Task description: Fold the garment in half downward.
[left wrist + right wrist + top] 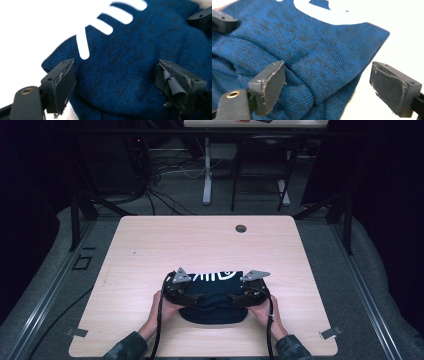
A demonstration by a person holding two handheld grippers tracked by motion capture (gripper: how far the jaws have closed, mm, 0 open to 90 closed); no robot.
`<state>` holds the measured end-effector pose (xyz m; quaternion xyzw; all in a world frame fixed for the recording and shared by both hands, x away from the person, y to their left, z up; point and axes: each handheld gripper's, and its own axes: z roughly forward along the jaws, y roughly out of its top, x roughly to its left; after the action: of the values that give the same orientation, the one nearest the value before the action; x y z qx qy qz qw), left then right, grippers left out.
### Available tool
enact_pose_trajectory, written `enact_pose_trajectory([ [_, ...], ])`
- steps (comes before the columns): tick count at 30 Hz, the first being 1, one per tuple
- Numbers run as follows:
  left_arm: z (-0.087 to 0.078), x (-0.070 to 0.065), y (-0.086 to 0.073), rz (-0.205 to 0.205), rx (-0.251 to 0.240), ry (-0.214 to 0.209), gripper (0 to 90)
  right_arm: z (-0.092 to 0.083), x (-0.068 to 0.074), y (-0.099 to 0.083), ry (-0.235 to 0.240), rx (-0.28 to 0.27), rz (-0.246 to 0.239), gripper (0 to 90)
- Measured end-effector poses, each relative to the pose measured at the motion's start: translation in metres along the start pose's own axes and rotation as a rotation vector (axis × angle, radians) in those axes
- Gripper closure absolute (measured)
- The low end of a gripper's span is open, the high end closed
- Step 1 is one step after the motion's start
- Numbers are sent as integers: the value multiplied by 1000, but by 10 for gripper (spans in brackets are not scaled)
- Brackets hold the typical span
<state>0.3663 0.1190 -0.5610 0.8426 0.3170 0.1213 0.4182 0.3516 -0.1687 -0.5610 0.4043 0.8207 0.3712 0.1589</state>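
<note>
A dark blue knitted garment (212, 300) with a white printed design (215, 275) lies folded near the table's front edge. In the left gripper view the blue knit (130, 57) spreads under and between the jaws, and my left gripper (115, 85) is open above it. My right gripper (329, 85) is open too, over the garment's (312, 57) folded right edge. In the high view the left gripper (196, 297) and the right gripper (234, 297) sit on either side of the garment, pointing inward at each other. A hand holds each one.
The pale wooden table (150, 250) has a round cable hole (241, 228) near its far edge. Metal clips (76, 332) sit at the front corners. Chairs and table legs (207, 170) stand on the floor beyond.
</note>
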Motion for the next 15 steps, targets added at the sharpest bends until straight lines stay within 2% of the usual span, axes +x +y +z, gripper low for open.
enact_pose_trajectory([
  [2, -9, -1, 3, -3, -42, 12, 159, -10, 0, 3, 8, -42, 11, 141],
  [4, -11, -4, 4, 8, -31, 14, 156, -15, 2, 4, -5, -60, 10, 145],
  [5, -9, -5, 3, 21, -3, 17, 156, -15, 3, 4, -1, -57, 11, 146],
  [7, -4, -7, -1, 60, 58, 39, 158, -9, 4, 1, -7, 4, -6, 149],
  [9, -2, -9, -7, 85, 88, 74, 155, 1, 6, -5, -32, 80, -40, 144],
  [10, -3, -10, -10, 95, 95, 95, 151, 3, 7, -9, -41, 101, -55, 144],
  [12, -6, -9, -18, 109, 108, 126, 150, 4, 6, -16, -21, 92, -31, 143],
  [15, -6, -7, -23, 99, 114, 129, 150, 2, 3, -19, -16, 113, -38, 145],
])
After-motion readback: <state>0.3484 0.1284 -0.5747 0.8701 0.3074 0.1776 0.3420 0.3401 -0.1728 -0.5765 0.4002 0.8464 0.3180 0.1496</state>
